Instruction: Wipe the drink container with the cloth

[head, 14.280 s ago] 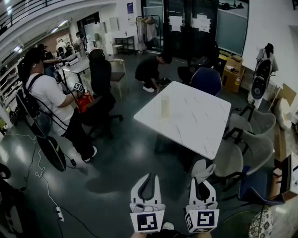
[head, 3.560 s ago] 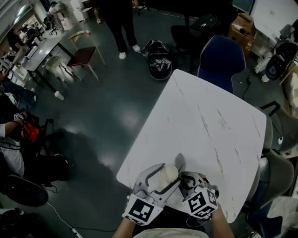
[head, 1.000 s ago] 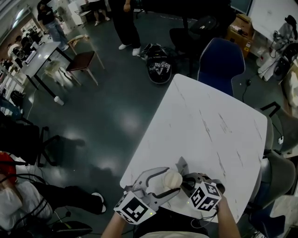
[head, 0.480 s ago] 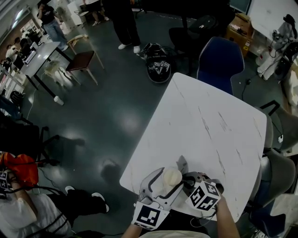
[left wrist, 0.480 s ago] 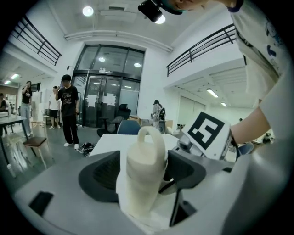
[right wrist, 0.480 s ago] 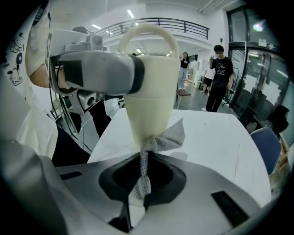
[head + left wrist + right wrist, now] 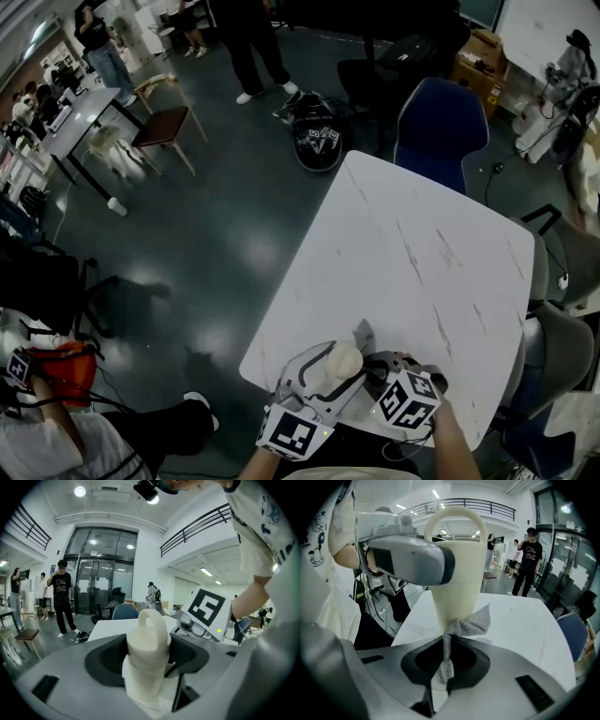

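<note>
A cream drink container (image 7: 344, 359) with a loop handle stands near the front corner of the white table (image 7: 422, 253). My left gripper (image 7: 330, 367) is shut on it, one jaw on each side of its body (image 7: 146, 648). In the right gripper view the container (image 7: 457, 569) rises just ahead, and a grey mesh cloth (image 7: 464, 625) lies against its lower part. My right gripper (image 7: 446, 667) is shut on the cloth's twisted tail. The cloth's free corner (image 7: 364, 334) sticks up beside the container, with the right gripper (image 7: 375, 368) close against it on the right.
A blue chair (image 7: 442, 122) stands at the table's far edge, and grey chairs (image 7: 561, 347) at its right. A black bag (image 7: 319, 141) lies on the dark floor beyond. People stand and sit at the far left near another table (image 7: 75, 112).
The left gripper's marker cube has swung a little right and back while staying closed round the container. The right gripper and cloth have barely shifted. People in the background have moved.
</note>
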Action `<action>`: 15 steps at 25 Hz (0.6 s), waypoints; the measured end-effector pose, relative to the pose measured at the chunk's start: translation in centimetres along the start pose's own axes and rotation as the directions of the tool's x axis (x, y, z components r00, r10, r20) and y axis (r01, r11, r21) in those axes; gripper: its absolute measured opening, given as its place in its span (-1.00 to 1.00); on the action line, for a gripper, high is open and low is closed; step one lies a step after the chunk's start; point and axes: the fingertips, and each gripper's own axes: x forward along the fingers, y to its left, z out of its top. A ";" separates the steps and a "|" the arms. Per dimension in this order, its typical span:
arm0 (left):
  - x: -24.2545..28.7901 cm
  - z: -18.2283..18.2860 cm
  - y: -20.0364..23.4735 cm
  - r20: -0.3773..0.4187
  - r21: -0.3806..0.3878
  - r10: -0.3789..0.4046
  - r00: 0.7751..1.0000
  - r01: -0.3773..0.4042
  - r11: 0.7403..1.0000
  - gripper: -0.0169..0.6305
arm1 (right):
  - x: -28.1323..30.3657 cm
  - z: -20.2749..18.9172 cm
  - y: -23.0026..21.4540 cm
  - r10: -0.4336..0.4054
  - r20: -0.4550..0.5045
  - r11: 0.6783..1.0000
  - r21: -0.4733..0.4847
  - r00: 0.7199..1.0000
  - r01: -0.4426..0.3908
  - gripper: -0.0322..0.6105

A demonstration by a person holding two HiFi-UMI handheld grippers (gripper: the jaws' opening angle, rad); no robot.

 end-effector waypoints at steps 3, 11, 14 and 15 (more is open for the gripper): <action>-0.1 0.0 -0.2 -0.004 0.039 -0.073 0.997 0.073 0.997 -0.05 | -0.6 0.5 0.1 0.005 0.006 1.000 -0.017 1.000 -0.005 -0.80; -0.4 -1.5 -1.4 -0.064 0.136 -0.349 0.935 0.355 0.925 -0.05 | -2.3 1.0 0.0 0.027 -0.020 0.995 -0.093 0.999 -0.029 -0.80; -0.3 -1.3 -1.5 -0.078 0.154 -0.408 0.910 0.416 0.897 -0.05 | -2.6 1.1 -0.2 0.024 -0.034 0.991 -0.128 0.999 -0.029 -0.80; -0.3 -1.2 -1.4 -0.080 0.154 -0.422 0.903 0.430 0.890 -0.05 | -2.8 1.2 -0.1 0.024 -0.037 0.990 -0.139 0.999 -0.029 -0.80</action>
